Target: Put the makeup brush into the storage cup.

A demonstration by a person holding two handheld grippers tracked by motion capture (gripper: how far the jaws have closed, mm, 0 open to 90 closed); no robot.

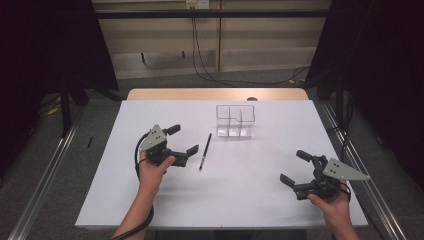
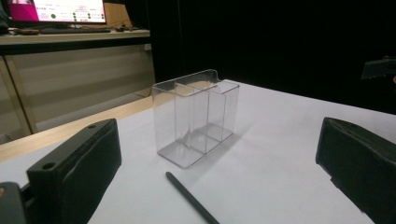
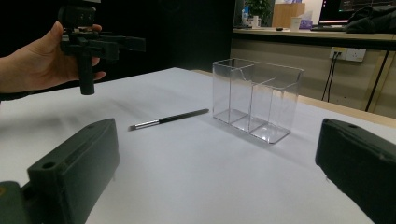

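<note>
Left gripper (image 1: 182, 139) spread wide and empty, held above the table (image 1: 165, 205) just left of the pen (image 1: 205, 151). Right gripper (image 1: 295, 167) also spread wide and empty, well apart at the near right. Pen lying flat mid-table, pointing near to far, its far end close to the clear box (image 1: 235, 120) standing upright farther back.

A black pen (image 1: 205, 152) with a silver tip lies on the white table (image 1: 240, 195); the organizer (image 1: 235, 120) is clear.
</note>
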